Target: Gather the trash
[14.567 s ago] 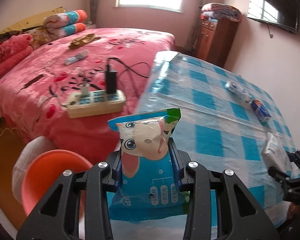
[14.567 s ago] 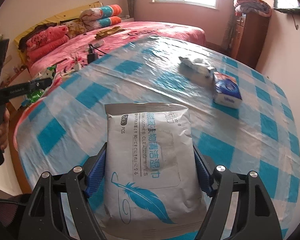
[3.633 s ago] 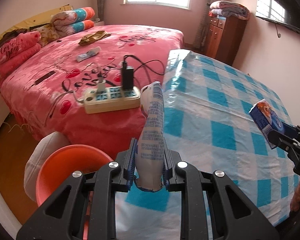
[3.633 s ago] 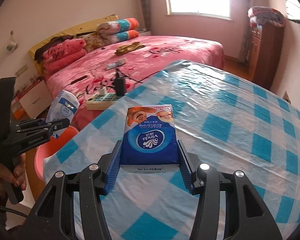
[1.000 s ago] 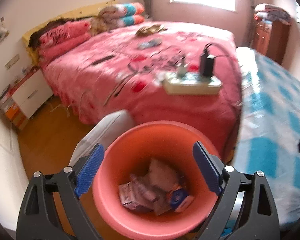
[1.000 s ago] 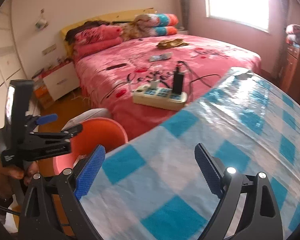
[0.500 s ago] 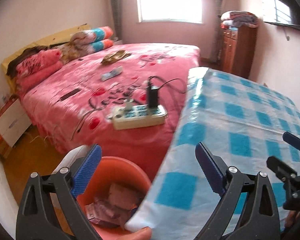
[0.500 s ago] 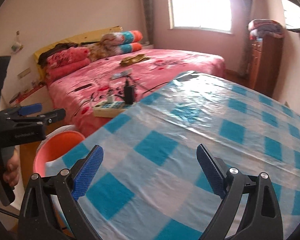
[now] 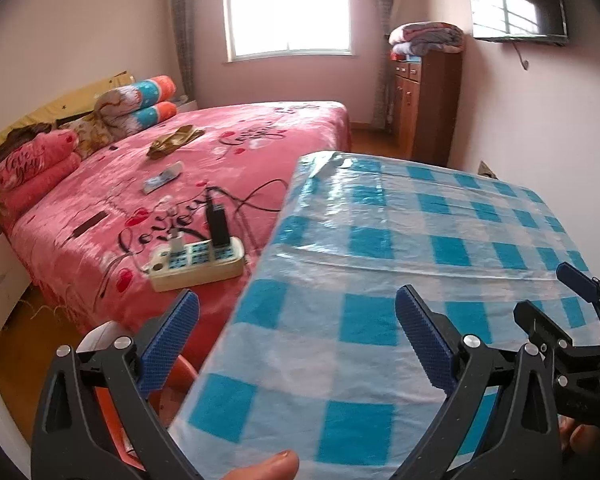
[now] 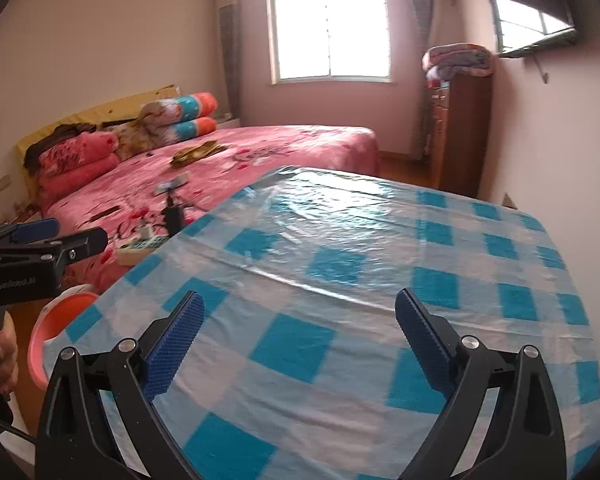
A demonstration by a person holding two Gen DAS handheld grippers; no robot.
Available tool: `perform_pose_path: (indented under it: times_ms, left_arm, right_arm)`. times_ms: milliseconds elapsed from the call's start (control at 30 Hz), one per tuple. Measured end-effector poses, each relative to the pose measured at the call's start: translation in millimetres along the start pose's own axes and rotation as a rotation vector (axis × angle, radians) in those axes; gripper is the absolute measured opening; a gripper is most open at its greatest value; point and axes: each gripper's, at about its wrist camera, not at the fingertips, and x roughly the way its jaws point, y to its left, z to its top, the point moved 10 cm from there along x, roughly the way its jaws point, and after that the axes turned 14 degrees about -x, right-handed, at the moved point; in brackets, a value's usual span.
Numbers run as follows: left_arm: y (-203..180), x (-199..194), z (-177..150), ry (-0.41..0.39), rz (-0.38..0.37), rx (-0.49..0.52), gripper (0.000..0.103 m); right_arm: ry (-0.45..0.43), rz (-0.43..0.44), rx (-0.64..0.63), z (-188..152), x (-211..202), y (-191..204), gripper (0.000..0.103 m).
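- The left gripper (image 9: 296, 336) is spread wide with nothing between its blue-padded fingers (image 9: 168, 340); it sits over the near-left corner of the table (image 9: 380, 280).
- The right gripper (image 10: 296, 336) is likewise wide apart and holds nothing, poised above the table's near edge.
- Seen from the right wrist, the left gripper (image 10: 56, 236) shows side-on at far left, gripped by a hand (image 10: 2, 356) at the frame edge. From the left wrist, the right gripper (image 9: 572, 312) sits at far right, just past the left one's right finger.
- A fingertip (image 9: 268, 466) pokes in at the bottom edge of the left view, under the open fingers.
- Below and left of the left gripper, beside the table corner, stands the orange bin (image 9: 172, 384), mostly hidden by the tablecloth and the left finger; what lies in it cannot be made out. From the right gripper it shows at lower left (image 10: 60, 320), rim only, with something white behind it.
- The blue-and-white checked cloth under clear plastic runs ahead of both grippers.
- Beyond the bin, ahead-left of the left gripper, a cream power strip (image 9: 196, 260) with a black charger (image 9: 217, 224) plugged in lies on the pink bed (image 9: 240, 152).
- Farther up the bed lie a remote (image 9: 162, 178) and an olive cloth (image 9: 174, 140), with rolled quilts (image 9: 140, 100) at the headboard.
- Far ahead are a window (image 9: 288, 8) and, to the right, a wooden cabinet (image 9: 424, 104) topped with folded blankets (image 9: 426, 38).
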Motion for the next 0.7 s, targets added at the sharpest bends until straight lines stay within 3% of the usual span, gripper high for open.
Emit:
perform_pose_path:
  times_ms: [700]
  left_arm:
    - [-125.3, 6.2, -16.9, 0.023, -0.108, 0.121, 0.099]
  right_arm:
    - [-0.031, -0.219, 0.127, -32.3, -30.1, -116.9, 0.095]
